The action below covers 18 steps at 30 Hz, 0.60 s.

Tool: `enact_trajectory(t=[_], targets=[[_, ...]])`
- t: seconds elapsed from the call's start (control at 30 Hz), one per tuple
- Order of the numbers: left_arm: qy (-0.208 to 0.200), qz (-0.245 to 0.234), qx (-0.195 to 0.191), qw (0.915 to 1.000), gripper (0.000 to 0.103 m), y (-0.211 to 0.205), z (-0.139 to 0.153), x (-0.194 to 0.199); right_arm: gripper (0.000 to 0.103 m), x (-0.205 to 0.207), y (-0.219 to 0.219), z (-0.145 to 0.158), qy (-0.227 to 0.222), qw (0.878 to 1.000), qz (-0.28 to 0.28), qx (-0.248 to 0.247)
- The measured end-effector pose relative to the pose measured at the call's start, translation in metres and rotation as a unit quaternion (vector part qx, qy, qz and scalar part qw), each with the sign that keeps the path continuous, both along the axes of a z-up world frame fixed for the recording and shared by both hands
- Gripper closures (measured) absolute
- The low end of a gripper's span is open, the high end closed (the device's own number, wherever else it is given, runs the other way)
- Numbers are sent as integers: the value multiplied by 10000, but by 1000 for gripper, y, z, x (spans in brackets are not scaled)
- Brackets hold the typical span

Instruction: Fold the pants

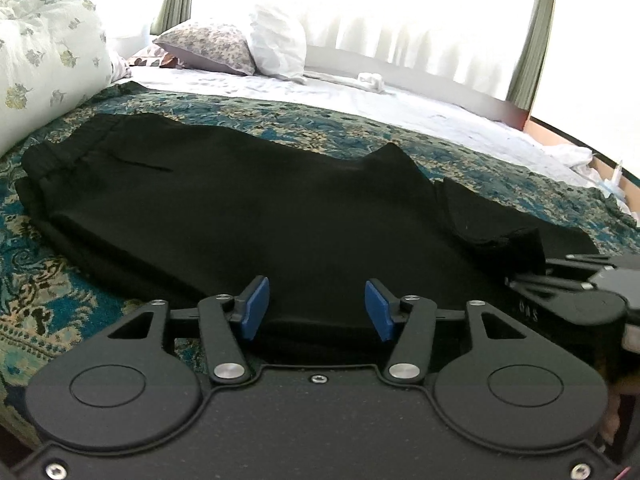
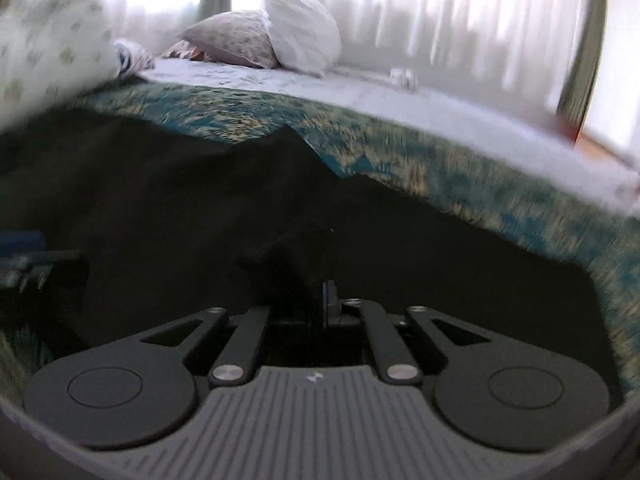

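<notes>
Black pants (image 1: 248, 216) lie on the patterned blue bedspread (image 1: 60, 300), waistband at the far left, legs running right. My left gripper (image 1: 316, 308) is open, its blue pads (image 1: 254, 308) on either side of the near edge of the pants. My right gripper (image 2: 316, 300) is shut on a raised fold of the black pants (image 2: 288, 256); this view is blurred. The right gripper also shows at the right edge of the left wrist view (image 1: 560, 276), at a lifted leg end (image 1: 492, 220).
Pillows (image 1: 48, 52) are piled at the far left and back (image 1: 212, 44) of the bed. A white sheet (image 1: 360, 96) covers the far side. Curtains and a bright window (image 1: 400, 8) stand behind. The bed's right edge (image 1: 600, 184) has crumpled white items.
</notes>
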<state>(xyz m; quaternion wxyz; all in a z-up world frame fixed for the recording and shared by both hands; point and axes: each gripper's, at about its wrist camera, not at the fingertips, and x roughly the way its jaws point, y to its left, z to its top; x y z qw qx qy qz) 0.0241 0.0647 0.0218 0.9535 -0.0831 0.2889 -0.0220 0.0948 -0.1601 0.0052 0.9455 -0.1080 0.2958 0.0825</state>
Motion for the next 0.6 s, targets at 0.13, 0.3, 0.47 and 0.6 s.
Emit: enact_trajectory(t=[0.13, 0.3, 0.47, 0.6], targets=[[-13, -28, 66, 10000, 45, -7, 1, -1, 96, -14, 1, 4, -32, 10000, 68, -50], [56, 25, -104, 9999, 44, -5, 5, -1, 96, -29, 7, -1, -115, 9997, 141, -178], [88, 82, -336, 9994, 40, -1, 11, -1, 91, -42, 9, -1, -182, 9994, 258, -134], [25, 33, -407, 9992, 38, -4, 16, -5, 43, -49, 6, -1, -221, 9990, 387, 43]])
